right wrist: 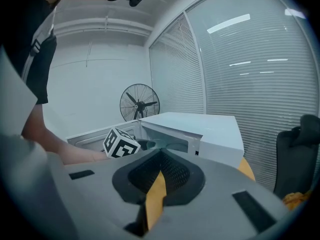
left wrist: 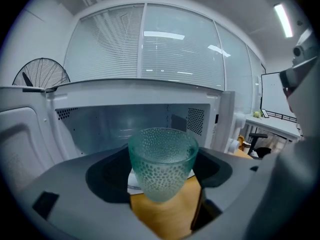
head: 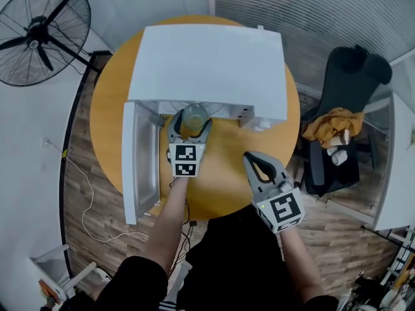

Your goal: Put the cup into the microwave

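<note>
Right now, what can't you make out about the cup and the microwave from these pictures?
- Microwave cavity floor: the microwave's own top hides it in the head view; the cup and the left gripper cover it in the left gripper view.
- Cup in the right gripper view: mostly hidden behind the left gripper's marker cube.
- Whether the cup's base rests on anything: no view settles it.

microwave cavity (left wrist: 110, 121): open ahead | door (head: 139, 167): swung out left
</note>
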